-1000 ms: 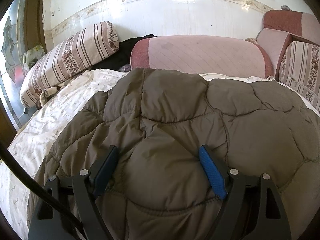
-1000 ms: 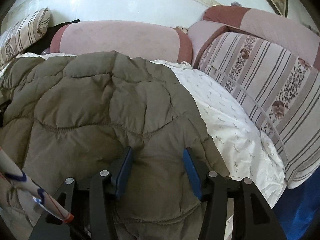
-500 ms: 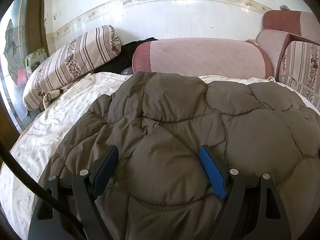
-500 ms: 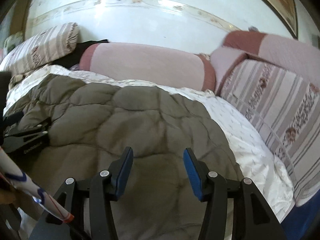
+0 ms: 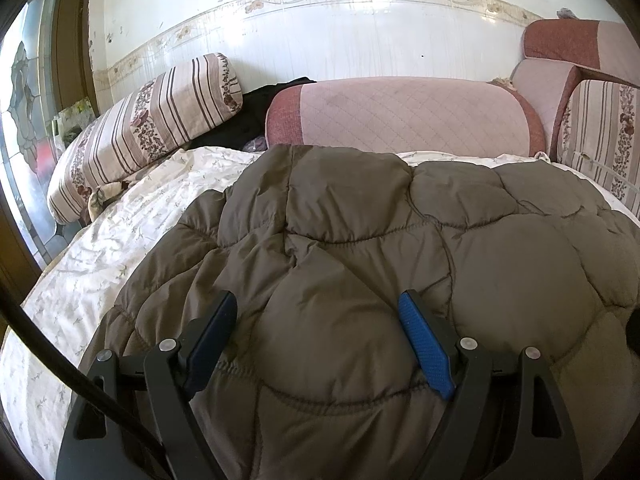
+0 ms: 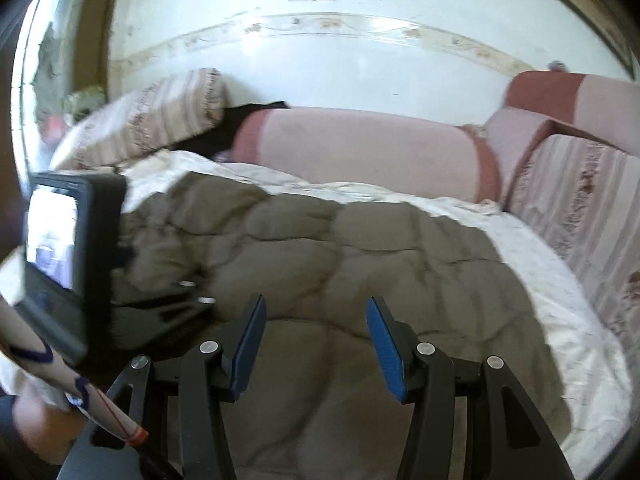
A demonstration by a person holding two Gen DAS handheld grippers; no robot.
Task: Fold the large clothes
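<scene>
A large olive-brown quilted jacket (image 5: pixel 360 248) lies spread on a white floral sheet (image 5: pixel 120 240); it also shows in the right wrist view (image 6: pixel 340 264). My left gripper (image 5: pixel 316 320) is open and empty, its blue pads low over the jacket's near part. My right gripper (image 6: pixel 316 332) is open and empty, held above the jacket's near edge. The left gripper's black body with its small screen (image 6: pixel 68 236) appears at the left of the right wrist view, over the jacket's left side.
A pink bolster (image 5: pixel 400 116) lies along the back wall. A striped cushion (image 5: pixel 148 120) leans at the left, with a dark garment (image 5: pixel 256 120) beside it. Striped and pink cushions (image 6: pixel 580 208) stand at the right. White sheet (image 6: pixel 560 340) shows right of the jacket.
Both grippers have risen and pulled back from the jacket, the right one much more. They stay open. The left gripper's body has come into the right wrist view.
</scene>
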